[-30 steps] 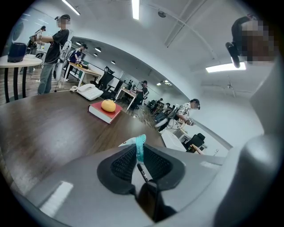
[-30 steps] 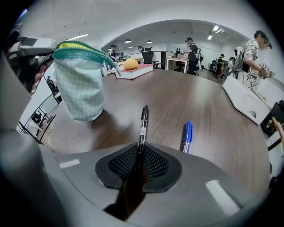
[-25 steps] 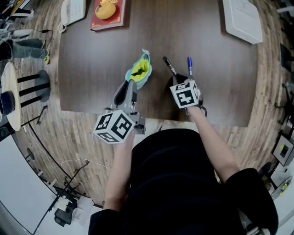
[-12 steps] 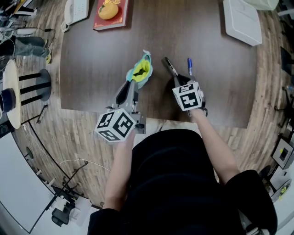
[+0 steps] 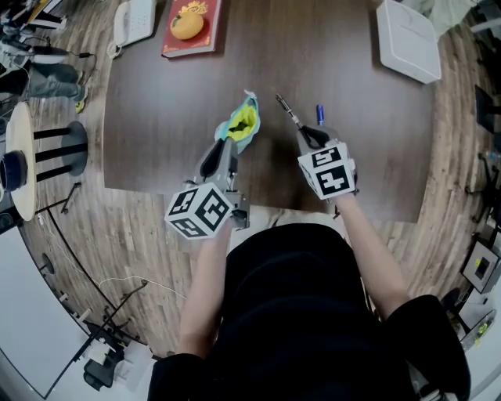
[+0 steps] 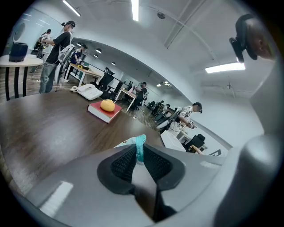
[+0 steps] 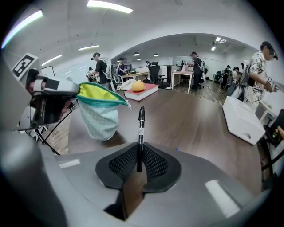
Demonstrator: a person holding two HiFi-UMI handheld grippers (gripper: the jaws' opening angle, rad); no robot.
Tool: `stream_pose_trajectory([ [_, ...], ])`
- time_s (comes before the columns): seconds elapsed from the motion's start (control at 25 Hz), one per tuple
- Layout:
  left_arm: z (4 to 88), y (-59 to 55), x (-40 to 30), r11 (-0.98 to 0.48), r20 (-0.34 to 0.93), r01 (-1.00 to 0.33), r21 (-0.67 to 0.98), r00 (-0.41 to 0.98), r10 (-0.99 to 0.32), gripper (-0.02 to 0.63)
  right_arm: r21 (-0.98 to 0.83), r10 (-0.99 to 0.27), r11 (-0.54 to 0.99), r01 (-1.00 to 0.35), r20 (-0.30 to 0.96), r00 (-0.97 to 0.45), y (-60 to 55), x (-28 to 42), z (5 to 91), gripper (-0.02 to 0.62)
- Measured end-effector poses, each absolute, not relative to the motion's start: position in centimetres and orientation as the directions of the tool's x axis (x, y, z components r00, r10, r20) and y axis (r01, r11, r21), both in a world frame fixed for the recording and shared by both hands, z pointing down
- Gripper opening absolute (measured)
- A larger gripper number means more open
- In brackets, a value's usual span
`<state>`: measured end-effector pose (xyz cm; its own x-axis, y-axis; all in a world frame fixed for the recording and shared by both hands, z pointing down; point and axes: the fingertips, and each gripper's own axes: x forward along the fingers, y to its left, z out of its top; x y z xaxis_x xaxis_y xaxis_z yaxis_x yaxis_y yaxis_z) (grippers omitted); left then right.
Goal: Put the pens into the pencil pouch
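Bright ceiling strip lights (image 7: 109, 6) give even light; fisheye bends the edges.

L gripper (image 6: 140, 156) | clamped on teal pouch (image 6: 140, 144) edge | book (image 6: 103, 112) beyond

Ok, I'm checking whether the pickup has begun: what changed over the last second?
The right gripper, shut on the black pen, has risen and carried the pen up off the table, with a slight tilt. The left gripper stayed in place, clamped on the rim of the pencil pouch. The blue pen still lies on the table.
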<state>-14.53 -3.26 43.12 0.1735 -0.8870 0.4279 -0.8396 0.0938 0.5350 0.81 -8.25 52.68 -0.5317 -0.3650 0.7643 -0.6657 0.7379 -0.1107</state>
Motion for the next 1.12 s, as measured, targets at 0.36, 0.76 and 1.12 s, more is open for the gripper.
stream_pose_trajectory([
  [0.36,43.1,-3.7,-14.6,0.094,0.426,-0.84,0.535,0.172,-0.888,0.046,-0.113,-0.32,0.823,-0.557,0.717,-0.619,-8.3,-0.7,47.6,0.048],
  [0.76,43.0,-4.3,-14.6,0.089,0.424,-0.847,0.524,0.169,-0.889,0.048,-0.124,-0.221,0.894,-0.43,0.713,-0.665,-7.6,-1.8,44.4,0.048],
  [1.12,43.0,-4.4,-14.6,0.091,0.425,-0.846,0.525,0.168,-0.889,0.048,-0.063,-0.159,0.948,-0.311,0.754,-0.638,-7.1,-2.1,43.7,0.048],
])
